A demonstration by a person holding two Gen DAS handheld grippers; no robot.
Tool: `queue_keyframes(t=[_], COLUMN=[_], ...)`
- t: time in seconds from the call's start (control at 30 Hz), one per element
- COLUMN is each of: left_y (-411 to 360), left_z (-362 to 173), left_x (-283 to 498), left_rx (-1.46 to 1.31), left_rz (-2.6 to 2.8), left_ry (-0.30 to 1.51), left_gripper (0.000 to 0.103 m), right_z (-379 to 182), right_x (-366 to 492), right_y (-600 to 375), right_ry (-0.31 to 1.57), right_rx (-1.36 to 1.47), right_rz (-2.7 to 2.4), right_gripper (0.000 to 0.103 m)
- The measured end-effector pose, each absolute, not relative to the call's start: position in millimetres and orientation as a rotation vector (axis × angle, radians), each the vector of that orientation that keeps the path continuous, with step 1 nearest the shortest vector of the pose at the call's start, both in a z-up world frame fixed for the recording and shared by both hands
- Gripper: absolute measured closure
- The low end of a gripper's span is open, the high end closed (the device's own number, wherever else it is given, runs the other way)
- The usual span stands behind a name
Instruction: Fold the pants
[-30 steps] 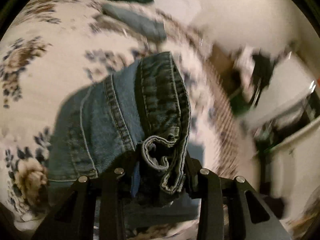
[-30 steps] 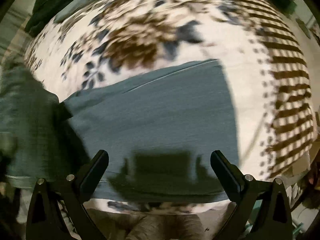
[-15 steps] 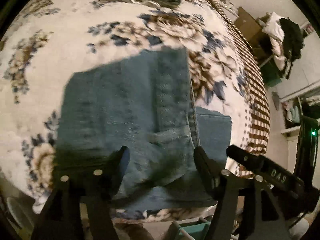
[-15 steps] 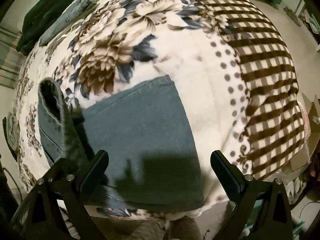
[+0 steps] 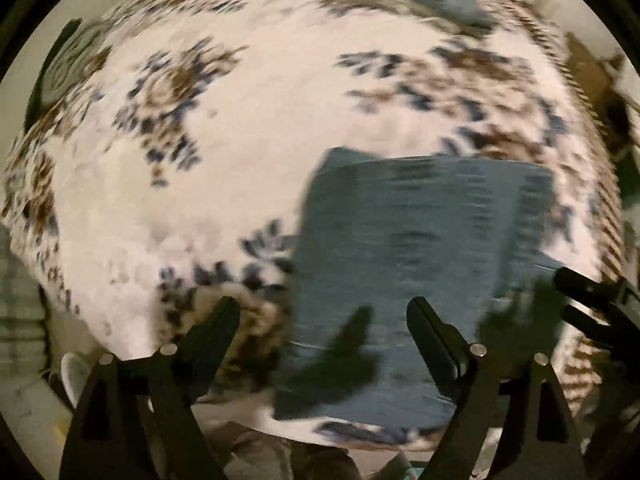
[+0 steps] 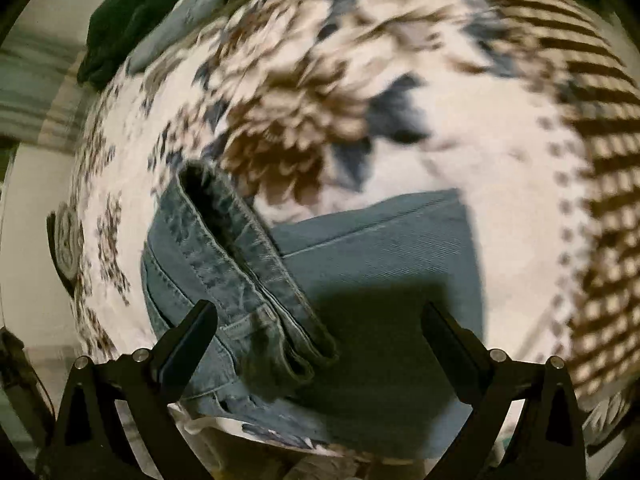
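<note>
Jeans folded into a compact stack near the front edge of the flowered blanket — waistband on top. Left gripper just opened wide, empty; right gripper wide, empty. Probably only tidying left.

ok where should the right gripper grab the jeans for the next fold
Probably the thick waistband lying on top of the folded jeans on the blanket. Come straight down with the open right gripper straddling its raised edge, which offers a firm ridge to pinch.

Folded pants laid on blanket near its front edge; further garments piled at far edge
</note>
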State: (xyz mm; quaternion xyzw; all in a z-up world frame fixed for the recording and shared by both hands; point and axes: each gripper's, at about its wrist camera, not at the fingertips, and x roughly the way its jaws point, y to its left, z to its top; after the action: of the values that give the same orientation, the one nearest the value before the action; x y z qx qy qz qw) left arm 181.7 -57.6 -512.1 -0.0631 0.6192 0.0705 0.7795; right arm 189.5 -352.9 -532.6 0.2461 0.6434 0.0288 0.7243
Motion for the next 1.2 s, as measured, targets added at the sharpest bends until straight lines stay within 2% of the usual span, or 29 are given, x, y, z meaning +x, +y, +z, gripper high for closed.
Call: queue_keyframes(t=[0.33, 0.4, 0.43, 0.47, 0.5, 0.57, 0.67, 0.87, 1.2], left_y=[-36, -36, -36, -37, -38, -41, -45, -45, -69], left_z=[-524, -525, -525, -525, -524, -523, -518, -503, -491], left_x=[193, 194, 195, 195, 196, 196, 195, 195, 200], left_rx=[-0.115, -0.114, -0.113, -0.108, -0.104, -0.090, -0.071, -0.111, -0.180], left_rz=[0.220, 0.219, 0.219, 0.219, 0.217, 0.213, 0.208, 0.182, 0.081], left_ry=[1.340, 1.344, 1.345, 1.346, 1.347, 1.346, 1.342, 1.327, 1.324], left_gripper=[0.018, 0.018, 0.018, 0.018, 0.018, 0.018, 0.018, 0.018, 0.018], right_z=[-571, -566, -565, -564, -562, -557, -544, -502, -465], right_x=[219, 220, 221, 222, 221, 219, 214, 191, 116], right_y=[-301, -296, -292, -287, -282, -272, -266, -302, -418], right_ry=[1.490, 1.460, 1.457, 1.451, 1.440, 1.416, 1.374, 1.298, 1.251], right_rx=[0.440, 0.470, 0.451, 0.421, 0.405, 0.367, 0.363, 0.468, 0.559], right_rz=[0.208, 0.227, 0.218, 0.209, 0.207, 0.194, 0.171, 0.105, -0.123], right_gripper=[0.000, 0.011, 0.031, 0.043, 0.049, 0.072, 0.086, 0.093, 0.093])
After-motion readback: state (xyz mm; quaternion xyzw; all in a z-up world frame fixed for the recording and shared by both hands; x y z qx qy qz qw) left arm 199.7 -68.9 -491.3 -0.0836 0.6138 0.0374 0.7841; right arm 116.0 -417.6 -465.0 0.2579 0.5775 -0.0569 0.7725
